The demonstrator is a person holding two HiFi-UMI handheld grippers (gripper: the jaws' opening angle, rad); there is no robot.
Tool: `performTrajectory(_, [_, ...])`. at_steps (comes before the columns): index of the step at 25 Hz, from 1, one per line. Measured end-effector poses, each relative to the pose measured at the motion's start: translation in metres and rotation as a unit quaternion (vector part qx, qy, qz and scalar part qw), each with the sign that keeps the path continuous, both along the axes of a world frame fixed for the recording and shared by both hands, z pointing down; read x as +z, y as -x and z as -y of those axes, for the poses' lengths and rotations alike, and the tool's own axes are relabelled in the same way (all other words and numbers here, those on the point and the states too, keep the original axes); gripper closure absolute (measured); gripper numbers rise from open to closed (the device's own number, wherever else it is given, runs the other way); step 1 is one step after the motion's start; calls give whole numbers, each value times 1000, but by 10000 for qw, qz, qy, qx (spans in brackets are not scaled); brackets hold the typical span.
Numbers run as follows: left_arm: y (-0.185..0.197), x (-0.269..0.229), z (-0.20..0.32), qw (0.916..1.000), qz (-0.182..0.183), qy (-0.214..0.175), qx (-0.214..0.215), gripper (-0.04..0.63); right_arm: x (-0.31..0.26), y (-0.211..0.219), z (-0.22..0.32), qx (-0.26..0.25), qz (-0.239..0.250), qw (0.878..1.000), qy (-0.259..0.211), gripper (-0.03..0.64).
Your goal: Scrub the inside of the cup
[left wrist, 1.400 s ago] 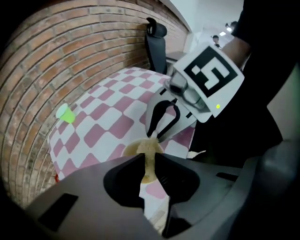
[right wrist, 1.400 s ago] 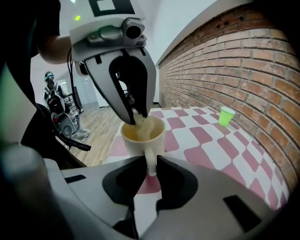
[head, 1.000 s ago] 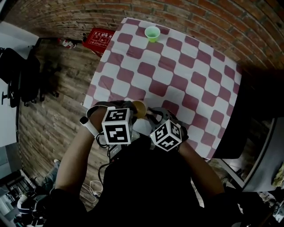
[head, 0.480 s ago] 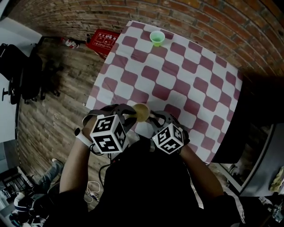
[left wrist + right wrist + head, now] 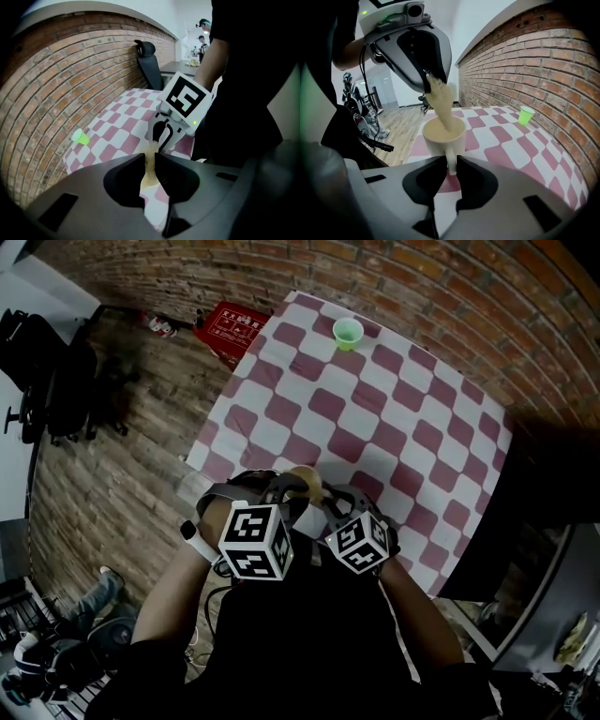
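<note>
The cream ceramic cup [image 5: 440, 139] is held by its handle [image 5: 451, 161], on which the jaws of the right gripper [image 5: 449, 165] are clamped, over the near edge of the red-and-white checked tablecloth [image 5: 375, 418]. A tan soft sponge [image 5: 149, 171] is pinched between the closed jaws of the left gripper [image 5: 149, 160], and its lower end is dipped into the cup's mouth.

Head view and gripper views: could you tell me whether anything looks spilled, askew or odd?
Nothing stands out. The right gripper holds the white mug by its handle; the left gripper holds a tan sponge reaching into it. The green cup stands upright on the checked tablecloth, no spills.
</note>
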State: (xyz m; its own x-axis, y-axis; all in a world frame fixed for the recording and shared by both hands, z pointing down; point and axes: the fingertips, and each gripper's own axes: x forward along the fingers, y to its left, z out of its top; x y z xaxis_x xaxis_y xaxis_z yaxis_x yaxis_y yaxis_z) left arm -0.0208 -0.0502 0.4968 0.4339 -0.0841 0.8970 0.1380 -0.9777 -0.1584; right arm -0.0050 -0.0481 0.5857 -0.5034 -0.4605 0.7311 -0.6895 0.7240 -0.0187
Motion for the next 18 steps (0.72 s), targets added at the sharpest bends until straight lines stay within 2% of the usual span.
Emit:
performTrajectory(3, [0, 7, 7, 9960, -461, 576, -501, 522, 0, -1, 0, 46, 63, 10000, 30, 537])
performTrajectory(6, [-4, 20, 7, 9806, -1034, 1314, -1025, 522, -3, 0, 0, 16, 54, 10000, 19, 537])
performTrajectory(7, [-5, 22, 8, 9785, -1100, 1349, -1102, 522, -5, 0, 0, 2, 48, 10000, 5, 537])
performTrajectory(11, [-11, 10, 4, 9840, -1132, 1044, -897, 522, -5, -2, 2, 10, 31, 10000, -5, 537])
performTrajectory(13, [-15, -1, 4, 9777, -1397, 1213, -991, 522, -5, -3, 2, 34, 53, 10000, 19, 537])
performTrajectory(18, [1, 0, 21, 9524, -1942, 1651, -1673, 522, -5, -1, 2, 8, 20, 10000, 19, 537])
